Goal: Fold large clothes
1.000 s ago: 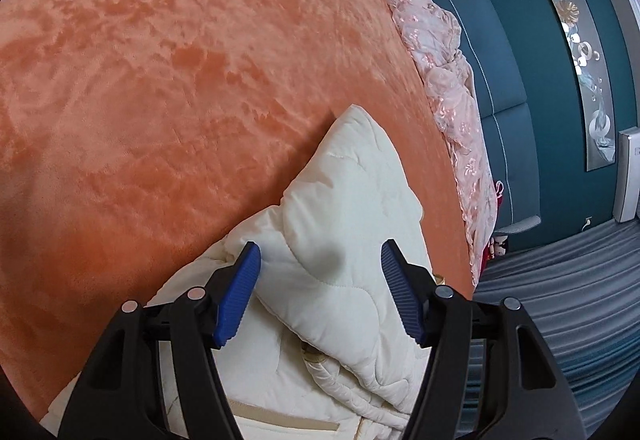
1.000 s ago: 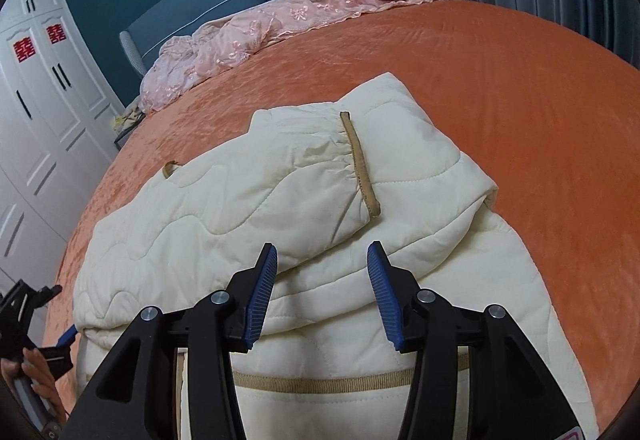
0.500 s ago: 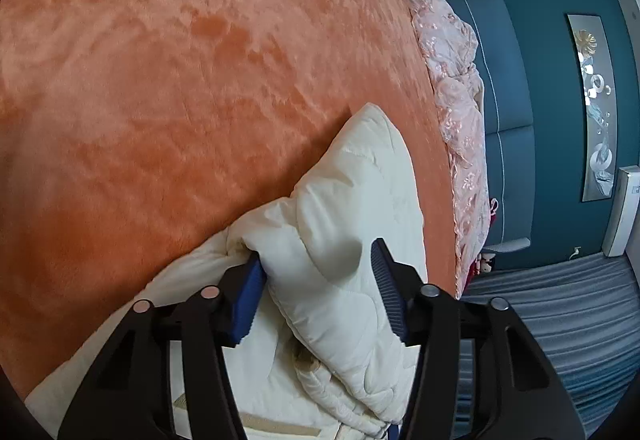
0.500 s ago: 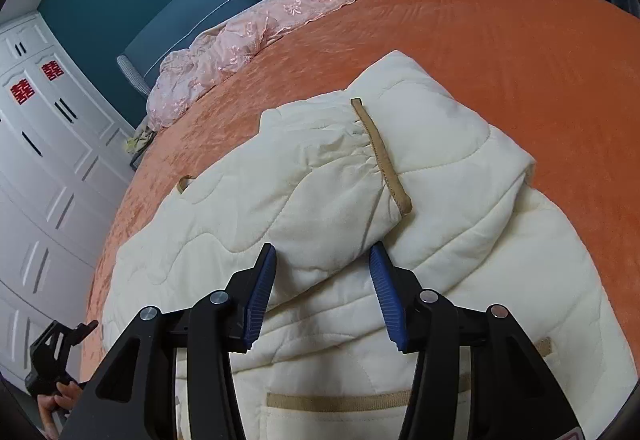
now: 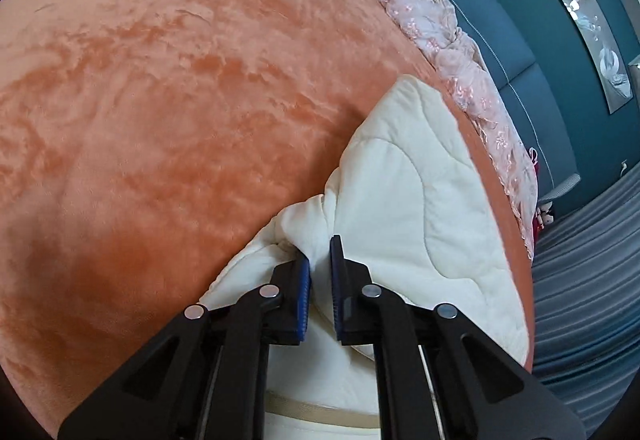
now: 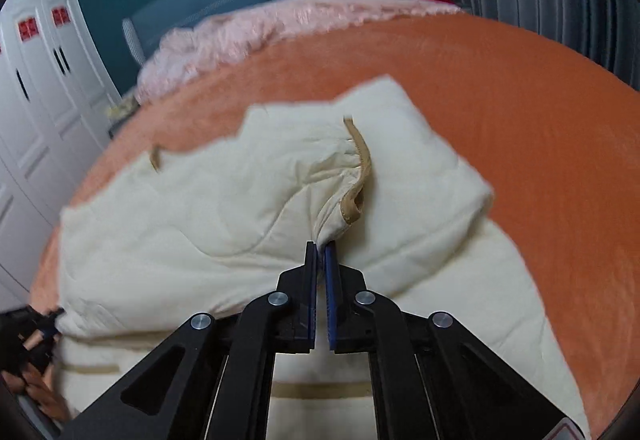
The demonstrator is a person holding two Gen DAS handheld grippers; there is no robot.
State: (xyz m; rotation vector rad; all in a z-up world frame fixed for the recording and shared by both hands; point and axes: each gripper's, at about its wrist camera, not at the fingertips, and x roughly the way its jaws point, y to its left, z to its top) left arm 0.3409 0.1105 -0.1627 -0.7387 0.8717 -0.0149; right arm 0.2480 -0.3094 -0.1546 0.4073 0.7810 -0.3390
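Cream quilted jacket is lying on the orange bedspread; we are pinching its folds with left gripper and right gripper.

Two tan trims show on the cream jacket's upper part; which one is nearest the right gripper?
The long curved tan trim just beyond the right gripper; the short tan trim lies far off, at the cream jacket's left edge.

Orange bedspread — pink quilt beyond it.
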